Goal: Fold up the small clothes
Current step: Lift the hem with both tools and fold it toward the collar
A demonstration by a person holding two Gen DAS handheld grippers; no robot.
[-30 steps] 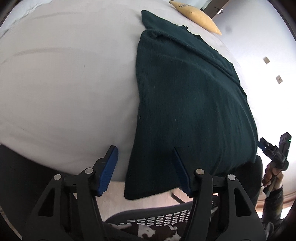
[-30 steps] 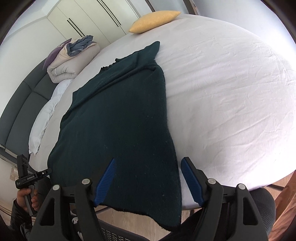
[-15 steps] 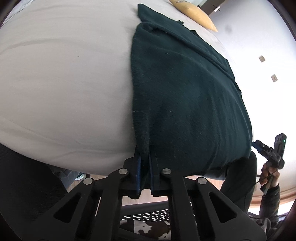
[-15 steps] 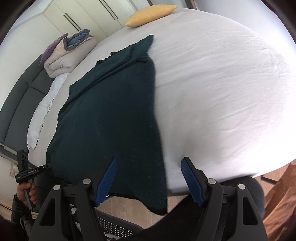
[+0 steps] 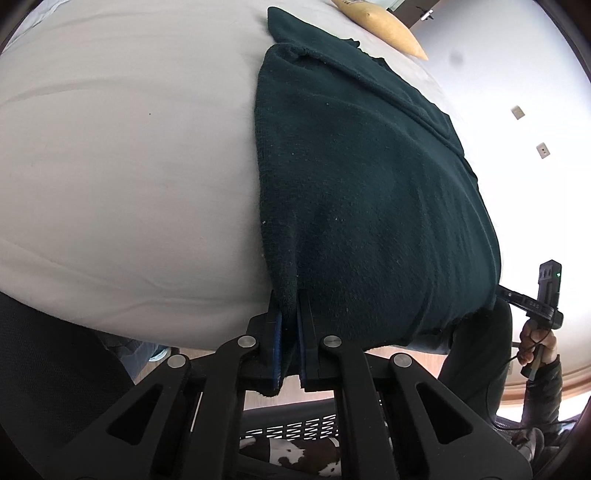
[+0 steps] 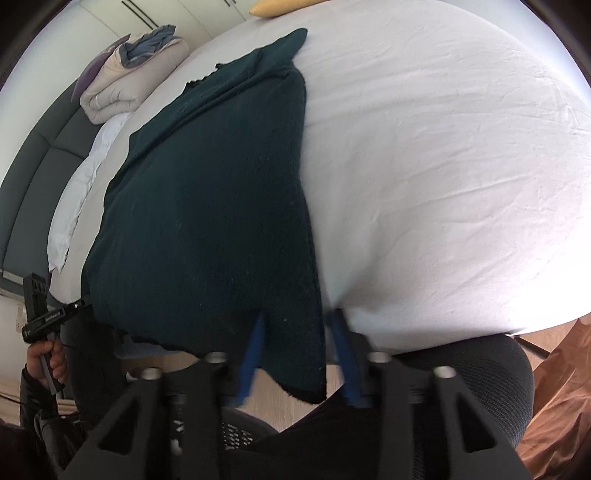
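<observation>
The left gripper (image 5: 290,345), open around the hem a second before, was clamped on the near left corner of the dark green sweater (image 5: 369,192). The right gripper (image 6: 299,354) was seen closing, its blurred jaws narrower than before, with the sweater's near right corner between them; pad contact could not be told. The sweater was spread lengthwise on the white bed (image 6: 443,166), its hem overhanging the near edge. A yellow pillow (image 5: 380,26) was seen beyond the sweater's far end.

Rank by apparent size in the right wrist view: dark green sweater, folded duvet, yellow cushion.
1. dark green sweater
2. folded duvet
3. yellow cushion, cut off by the frame edge.
Duvet and cushion lie farther away, so true sizes are unsure.
</observation>
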